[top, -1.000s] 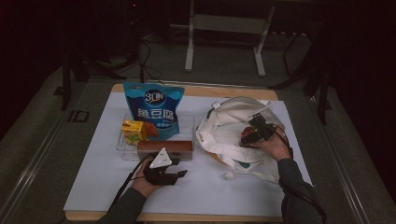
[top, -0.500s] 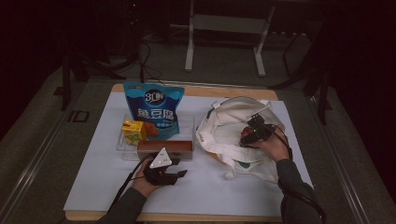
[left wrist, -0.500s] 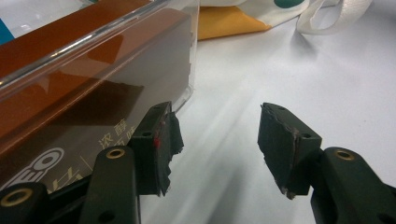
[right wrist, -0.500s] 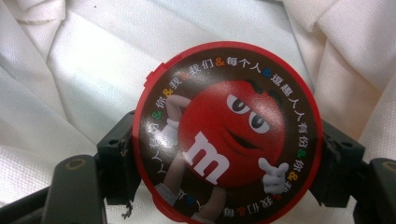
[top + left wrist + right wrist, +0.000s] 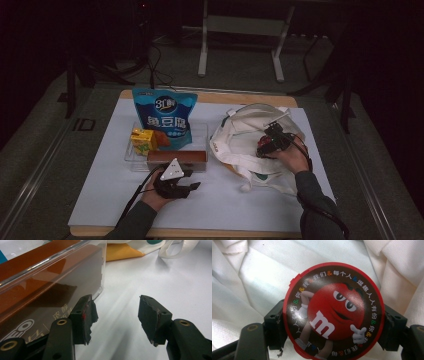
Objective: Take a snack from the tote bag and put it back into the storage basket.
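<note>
A round red candy tub (image 5: pixel 333 310) with a cartoon lid sits between the jaws of my right gripper (image 5: pixel 334 327), which is shut on it. In the high view that gripper (image 5: pixel 270 142) hovers over the open white tote bag (image 5: pixel 240 137) at the right of the table, with the tub (image 5: pixel 262 148) a small red spot at its tip. My left gripper (image 5: pixel 187 187) rests open on the white mat, just in front of the brown box (image 5: pixel 177 159). Seen from the left gripper view, its jaws (image 5: pixel 115 320) stand apart beside the clear tray wall (image 5: pixel 50 275) with nothing between them.
A clear tray (image 5: pixel 202 135) holds a blue snack bag (image 5: pixel 165 117), a yellow juice carton (image 5: pixel 142 140) and the brown box. White mat (image 5: pixel 100 190) covers the wooden table. The tote's handles (image 5: pixel 250 180) trail toward the front edge.
My right gripper with the candy tub has shifted slightly over the tote bag. The left gripper has stayed put.
</note>
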